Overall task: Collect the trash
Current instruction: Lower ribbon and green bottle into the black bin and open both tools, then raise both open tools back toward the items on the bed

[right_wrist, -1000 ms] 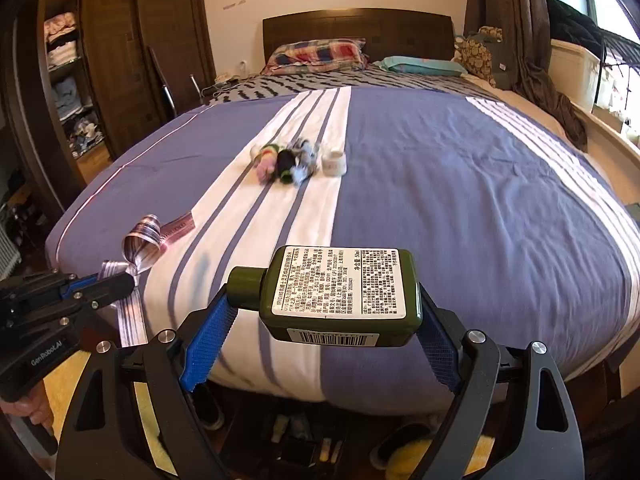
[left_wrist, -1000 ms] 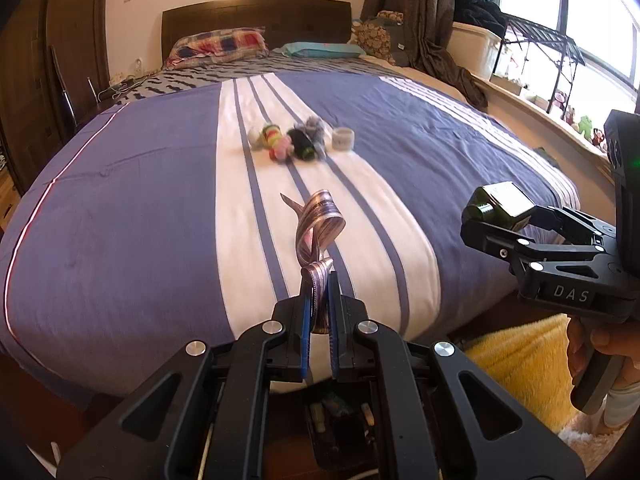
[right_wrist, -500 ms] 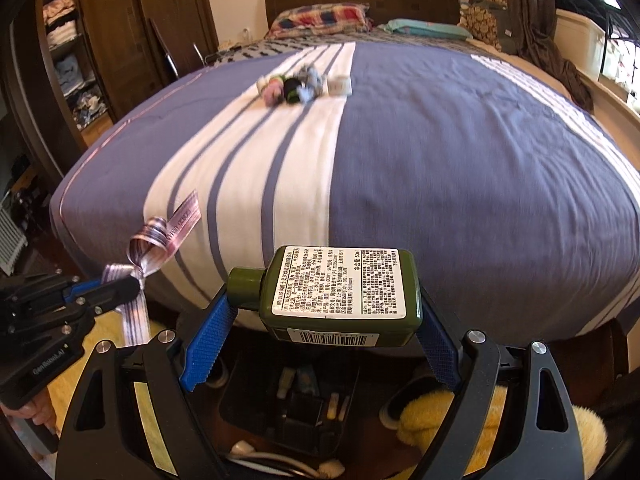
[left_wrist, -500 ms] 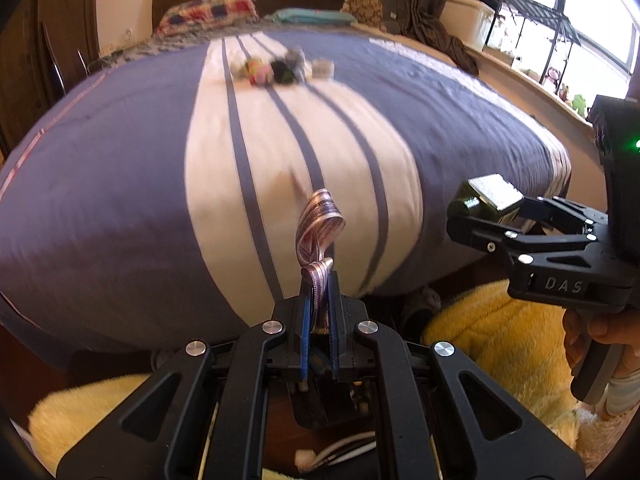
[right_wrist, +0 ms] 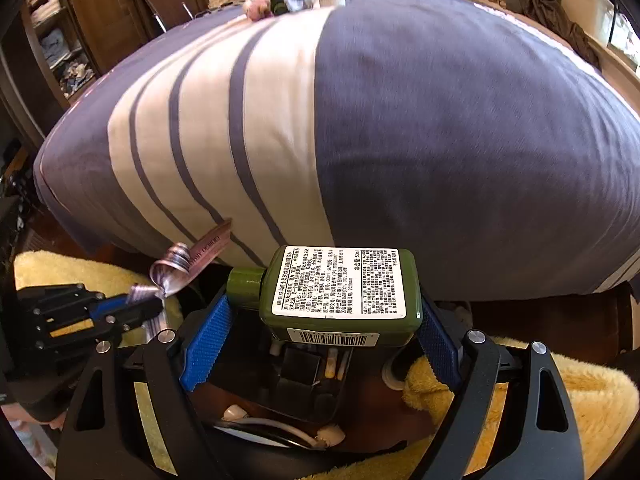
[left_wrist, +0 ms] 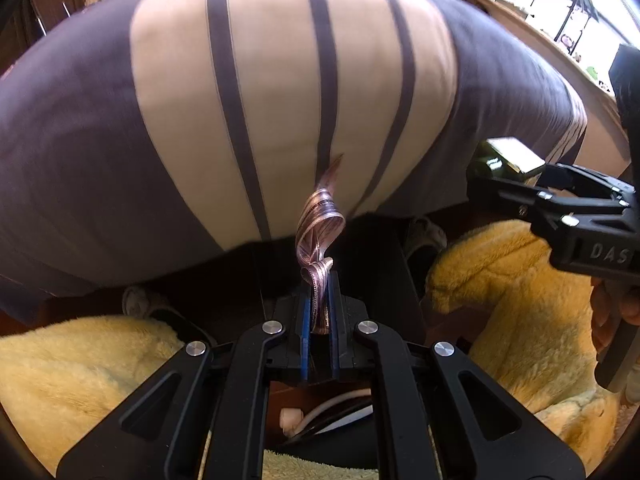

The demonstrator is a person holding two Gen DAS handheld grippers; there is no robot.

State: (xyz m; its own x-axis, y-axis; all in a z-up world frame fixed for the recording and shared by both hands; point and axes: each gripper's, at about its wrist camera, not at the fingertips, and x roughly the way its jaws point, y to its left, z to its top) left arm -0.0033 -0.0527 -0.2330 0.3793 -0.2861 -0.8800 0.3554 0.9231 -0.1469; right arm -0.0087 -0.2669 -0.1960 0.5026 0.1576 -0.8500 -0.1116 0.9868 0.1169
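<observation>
My left gripper [left_wrist: 320,292] is shut on a shiny striped pink ribbon [left_wrist: 318,224], which curls up from between the blue pads; the same gripper [right_wrist: 154,306] and ribbon [right_wrist: 188,260] show at the left of the right wrist view. My right gripper [right_wrist: 320,316] is shut on a small dark green bottle [right_wrist: 340,284] with a white printed label, held sideways across the blue pads. From the left wrist view that bottle [left_wrist: 504,156] and right gripper [left_wrist: 516,184] sit at the right. Both grippers hang over the floor at the bed's foot.
The striped purple and white bed cover [right_wrist: 400,120] fills the view ahead, with small items [right_wrist: 288,0] far up the bed. Below are yellow fluffy rugs [left_wrist: 520,280] and a dark container [right_wrist: 304,372] holding white cables and small things. A wooden wardrobe [right_wrist: 80,20] stands left.
Both grippers have sunk and tilted downward, from above the bed surface to below its foot edge. The floor, rugs and container have come into view. Grips are unchanged.
</observation>
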